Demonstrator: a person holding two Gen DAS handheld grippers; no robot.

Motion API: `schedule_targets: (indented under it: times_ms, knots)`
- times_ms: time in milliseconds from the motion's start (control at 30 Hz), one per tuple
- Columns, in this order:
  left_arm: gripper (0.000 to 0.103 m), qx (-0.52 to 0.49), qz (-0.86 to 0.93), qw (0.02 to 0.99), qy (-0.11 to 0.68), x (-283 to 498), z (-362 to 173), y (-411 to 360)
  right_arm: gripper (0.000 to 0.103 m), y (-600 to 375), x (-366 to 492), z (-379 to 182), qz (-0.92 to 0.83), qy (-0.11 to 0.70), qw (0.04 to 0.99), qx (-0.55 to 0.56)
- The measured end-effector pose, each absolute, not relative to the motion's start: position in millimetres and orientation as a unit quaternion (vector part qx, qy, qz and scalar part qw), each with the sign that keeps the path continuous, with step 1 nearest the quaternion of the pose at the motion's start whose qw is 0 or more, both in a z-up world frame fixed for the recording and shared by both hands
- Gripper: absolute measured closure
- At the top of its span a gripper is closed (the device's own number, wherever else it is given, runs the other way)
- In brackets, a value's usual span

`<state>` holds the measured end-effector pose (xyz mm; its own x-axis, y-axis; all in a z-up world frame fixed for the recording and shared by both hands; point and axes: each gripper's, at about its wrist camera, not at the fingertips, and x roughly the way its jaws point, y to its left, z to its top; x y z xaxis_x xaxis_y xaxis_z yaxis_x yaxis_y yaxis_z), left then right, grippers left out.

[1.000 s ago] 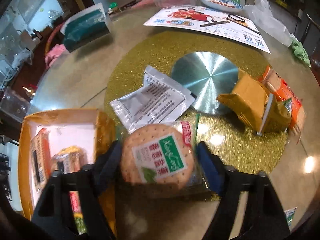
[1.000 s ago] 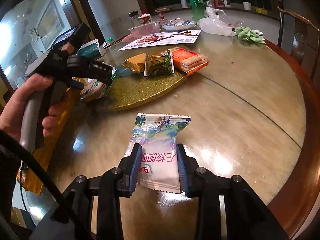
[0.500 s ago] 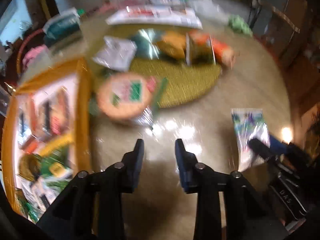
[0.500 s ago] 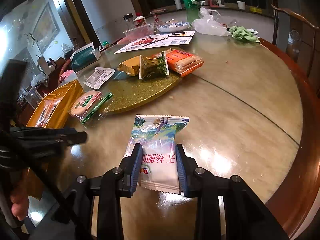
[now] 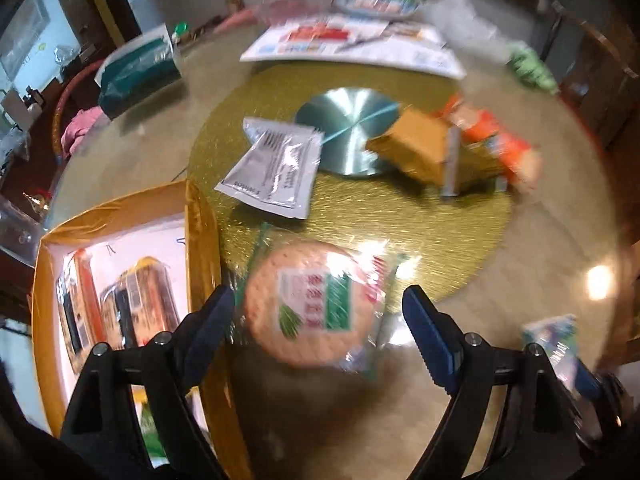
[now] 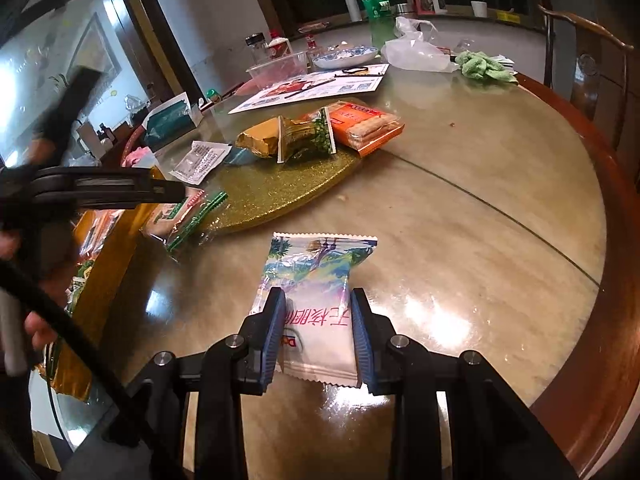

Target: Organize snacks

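A yellow box stands just left of the left gripper, and a silver sachet lies beyond it on the gold mat. The left gripper's jaws are opening, straddling the round cracker pack without pressing it. The right gripper is clenched on the white snack packet lying on the worktop.

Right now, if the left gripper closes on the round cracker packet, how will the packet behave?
The round cracker packet lies between the opening fingers of the left gripper, untouched. Its glossy film shines, so the pads may slip. The crackers inside look stiff yet brittle; a hard squeeze could crack them. It lies flat beside the orange box, so it will probably slide, not roll.
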<state>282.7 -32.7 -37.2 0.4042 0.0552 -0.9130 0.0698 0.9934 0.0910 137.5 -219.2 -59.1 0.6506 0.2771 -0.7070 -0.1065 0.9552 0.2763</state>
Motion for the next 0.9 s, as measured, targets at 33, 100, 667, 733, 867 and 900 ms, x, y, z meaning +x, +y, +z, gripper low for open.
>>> schedule_targets:
  times_ms: [33,100,667,733,867,900]
  knots:
    - [0.017,0.058,-0.004,0.83,0.555,287,-41,-30,0.071,-220,137,-59,0.107,0.403,0.903,0.108]
    - [0.017,0.048,-0.023,0.814,0.578,298,-49,-23,0.071,-221,137,-58,0.108,0.401,0.903,0.113]
    - [0.023,0.056,-0.063,0.794,0.603,253,-46,-50,0.069,-216,141,-62,0.127,0.414,0.895,0.104]
    - [0.012,0.051,-0.063,0.794,0.603,242,-48,-53,0.068,-218,142,-62,0.129,0.415,0.894,0.112]
    - [0.01,0.059,-0.062,0.808,0.583,234,-55,-56,0.063,-214,142,-62,0.133,0.415,0.894,0.104]
    - [0.012,0.054,-0.061,0.812,0.578,232,-53,-54,0.062,-212,142,-62,0.134,0.414,0.895,0.099]
